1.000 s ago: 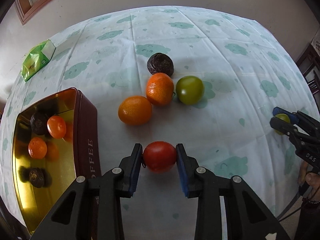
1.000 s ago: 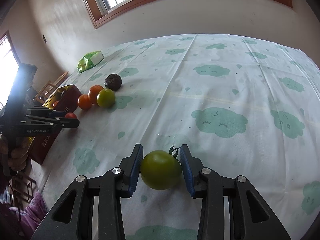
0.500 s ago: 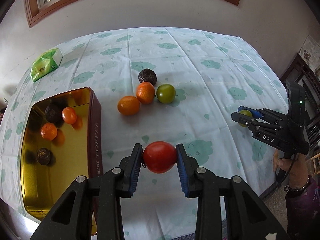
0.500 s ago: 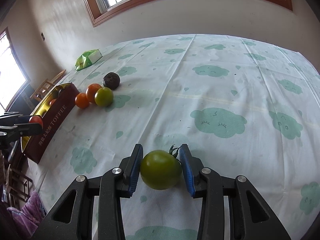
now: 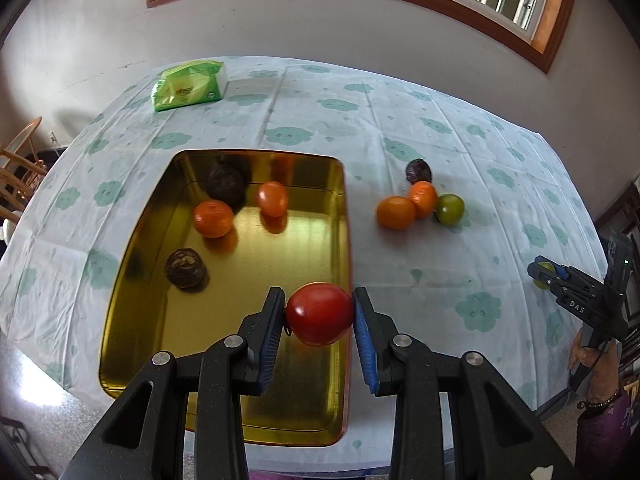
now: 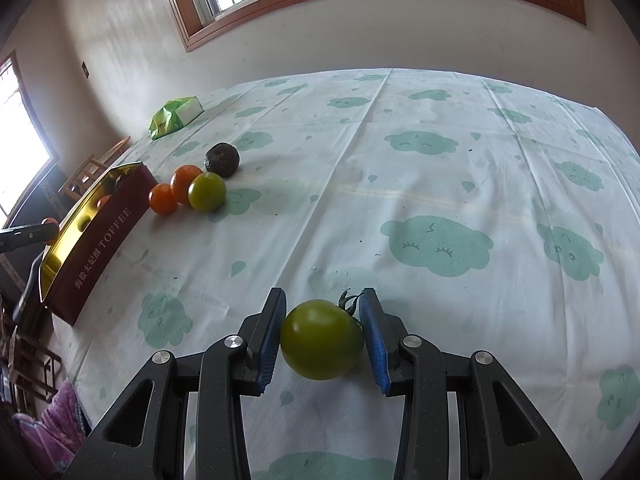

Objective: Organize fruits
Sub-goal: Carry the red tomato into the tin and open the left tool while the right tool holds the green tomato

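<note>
My left gripper (image 5: 319, 316) is shut on a red tomato (image 5: 319, 314), held above the near right part of the open gold tin (image 5: 132, 264). Inside the tin lie two orange fruits (image 5: 213, 218) and two dark wrinkled fruits (image 5: 186, 269). To the tin's right on the cloth sit two oranges (image 5: 395, 212), a green tomato (image 5: 450, 209) and a dark fruit (image 5: 418, 171). My right gripper (image 6: 322, 338) is shut on a green tomato (image 6: 320, 338) with a stem, low over the tablecloth; it also shows at the right edge (image 5: 546, 274) of the left wrist view.
A green tissue pack (image 5: 188, 86) lies at the table's far left. The tin's maroon side (image 6: 100, 248) reads TOFFEE. Wooden chairs (image 5: 20, 160) stand off the left edge. The wall and window run behind the table. A hand (image 5: 592, 360) grips the right tool.
My left gripper has lifted the red tomato off the cloth and carried it left, over the tin. The right gripper and its green tomato have stayed put.
</note>
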